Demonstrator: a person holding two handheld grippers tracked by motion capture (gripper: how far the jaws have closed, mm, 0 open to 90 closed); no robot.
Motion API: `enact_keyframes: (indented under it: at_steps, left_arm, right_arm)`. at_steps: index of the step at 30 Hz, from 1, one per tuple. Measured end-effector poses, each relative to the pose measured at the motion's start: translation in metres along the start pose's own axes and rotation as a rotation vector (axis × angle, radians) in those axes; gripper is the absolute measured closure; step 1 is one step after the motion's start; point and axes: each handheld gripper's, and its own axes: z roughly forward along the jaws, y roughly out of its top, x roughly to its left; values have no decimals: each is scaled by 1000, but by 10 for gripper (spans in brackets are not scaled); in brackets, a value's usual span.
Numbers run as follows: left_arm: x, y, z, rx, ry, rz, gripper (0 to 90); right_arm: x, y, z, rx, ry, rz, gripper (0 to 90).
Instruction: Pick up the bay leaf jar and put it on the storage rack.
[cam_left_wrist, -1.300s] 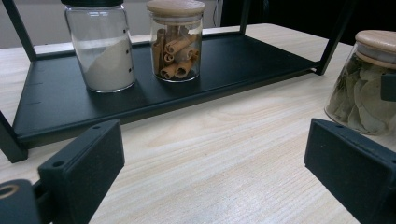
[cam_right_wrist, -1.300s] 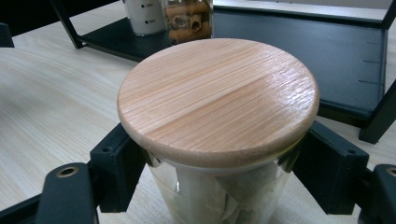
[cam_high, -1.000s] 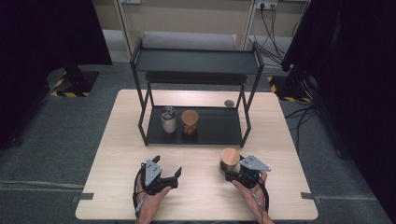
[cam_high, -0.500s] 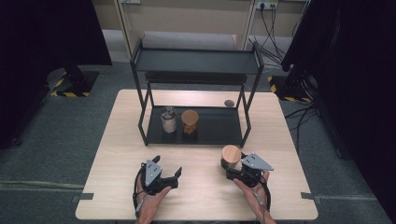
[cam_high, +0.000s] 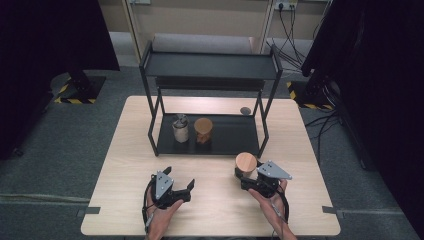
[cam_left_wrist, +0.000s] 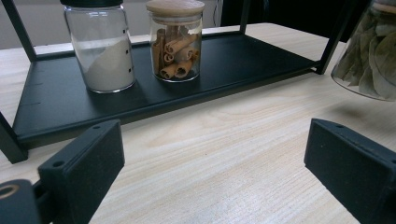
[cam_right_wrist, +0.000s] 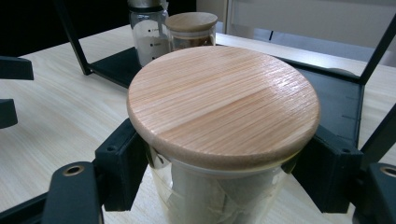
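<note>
The pale wooden surface (cam_high: 125, 165) carries a black two-tier rack (cam_high: 210, 67), the landmark here. On the rack's lower tray stand a jar of white powder (cam_high: 180, 129) and, just beside it, a wooden-lidded jar of cinnamon sticks (cam_high: 203, 130). A small dark disc (cam_high: 245, 110) lies behind the rack's right leg. In front of the rack, toward its right end, the right gripper (cam_high: 245, 176) is clenched around a glass jar of leaves (cam_high: 245, 164) with a wooden lid. In front of the rack's left end, the left gripper (cam_high: 179, 181) hangs released, jaws spread wide with nothing between them.
</note>
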Motion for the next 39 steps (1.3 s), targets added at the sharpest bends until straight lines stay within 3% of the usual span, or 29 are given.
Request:
enact_keyframes:
  at_steps: [39]
  left_arm:
    - [1,0,0,-1,-2,-7,45]
  right_arm:
    - [-7,29,28,3,55,-21,258]
